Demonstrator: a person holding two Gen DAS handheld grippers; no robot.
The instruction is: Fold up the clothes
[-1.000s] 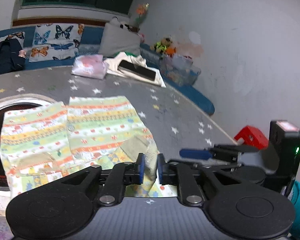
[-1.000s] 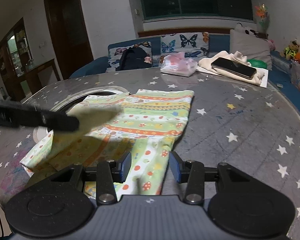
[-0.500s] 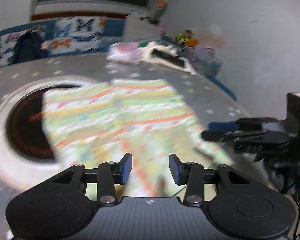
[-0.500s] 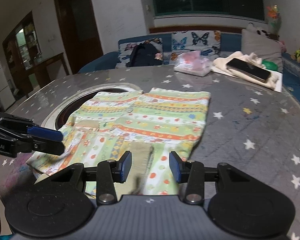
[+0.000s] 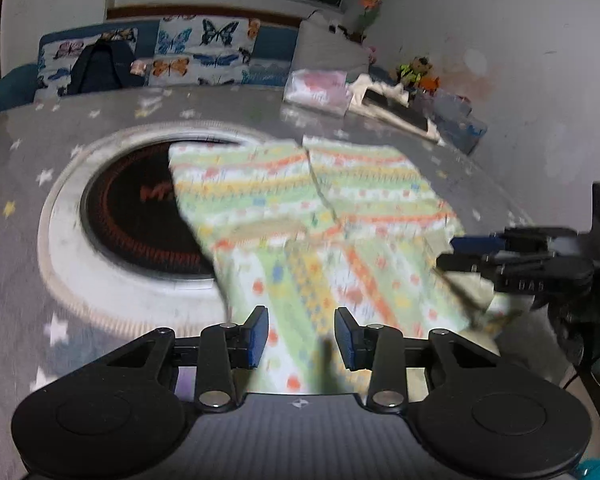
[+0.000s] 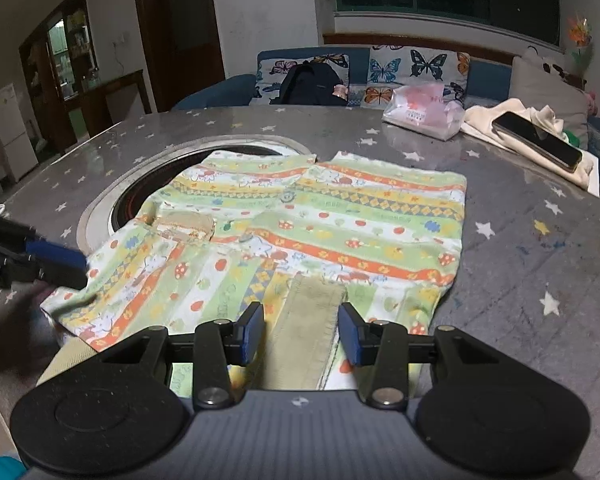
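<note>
A small shirt with green, orange and yellow printed bands lies flat on the grey star-patterned table, both sleeves folded inward. In the blurred left wrist view the shirt partly covers a round hob. My left gripper hovers over the shirt's near left part, its jaws closing with nothing between them. It also shows at the shirt's left edge as the left gripper. My right gripper is open, and a beige sleeve cuff lies between its pads untouched. The right gripper shows at the shirt's right edge.
A round recessed hob sits in the table under the shirt's far left. At the back right are a pink packet and a phone on cream cloth. A sofa with a dark backpack stands behind.
My left gripper let go of the beige cuff, opened, and swung leftward over the shirt. The released sleeve now lies on the shirt. My right gripper shifted so that the cuff lies between its jaws.
</note>
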